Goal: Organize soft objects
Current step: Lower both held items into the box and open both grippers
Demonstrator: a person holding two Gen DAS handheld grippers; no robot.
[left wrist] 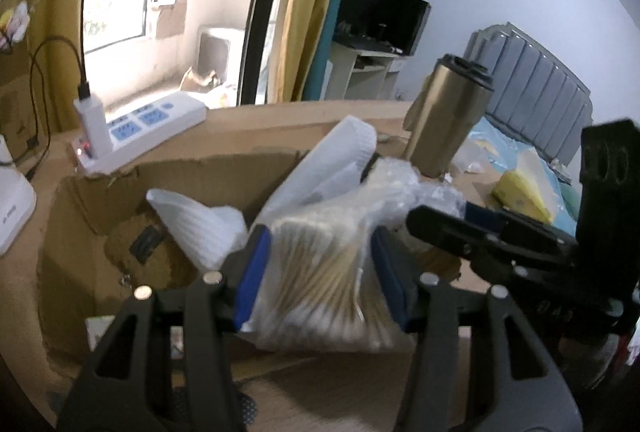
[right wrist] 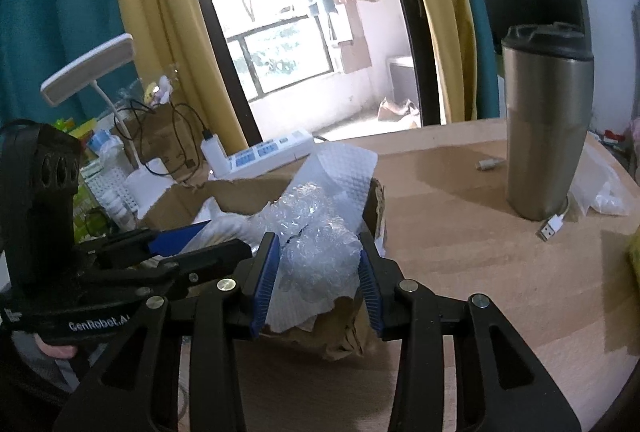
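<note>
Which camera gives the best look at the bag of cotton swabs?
The left wrist view. There the bag of cotton swabs fills the centre, gripped between the left gripper fingers above the cardboard box. The right wrist view shows only a sliver of it beside the left gripper's blue pad, behind the bubble wrap.

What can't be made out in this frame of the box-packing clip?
- Cardboard box floor: left wrist view, covered by white foam sheets.
- Bag of cotton swabs: motion-blurred; left gripper spans it.
- Bubble wrap: right wrist view, whether the right gripper squeezes it is unclear.
</note>
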